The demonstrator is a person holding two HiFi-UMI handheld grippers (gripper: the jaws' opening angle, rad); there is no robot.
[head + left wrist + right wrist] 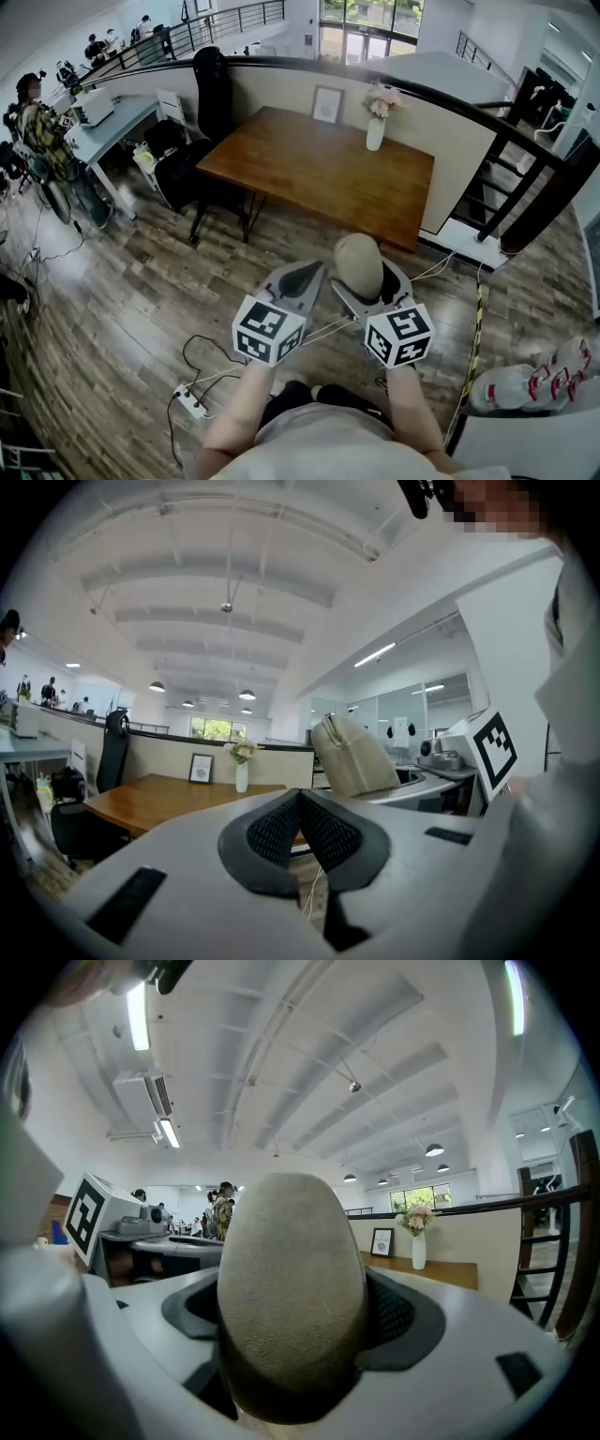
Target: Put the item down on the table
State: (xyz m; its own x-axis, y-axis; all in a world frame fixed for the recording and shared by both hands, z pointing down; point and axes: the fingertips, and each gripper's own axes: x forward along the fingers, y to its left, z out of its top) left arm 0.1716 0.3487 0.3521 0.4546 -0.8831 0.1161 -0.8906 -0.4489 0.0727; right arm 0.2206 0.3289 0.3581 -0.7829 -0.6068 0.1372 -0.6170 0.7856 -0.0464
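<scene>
The person's two forearms reach forward over the wood-plank floor (112,309), each hand holding a pair of tongs that carries a marker cube (269,330). A white power strip (192,401) and its cables lie on the floor below the left arm.

The left tongs (311,269) are closed with nothing in them; in the left gripper view (300,795) the two dark pads meet at their tips.

The right tongs (367,281) stand wide and grip a beige rounded item (358,261). In the right gripper view the item (291,1269) fills the gap between the jaws (295,1309), with a pad against each of its sides, and stands upright. The left gripper view shows it (352,754) just right of the closed tongs.

The item is in the air over the floor, short of the near edge of the wooden desk (319,173), not on it.

On the desk, near the far edge, a white vase with flowers (375,131) stands upright. A framed picture (327,103) leans on the low wall behind that edge. A black chair (211,89) stands by the far left corner.
</scene>
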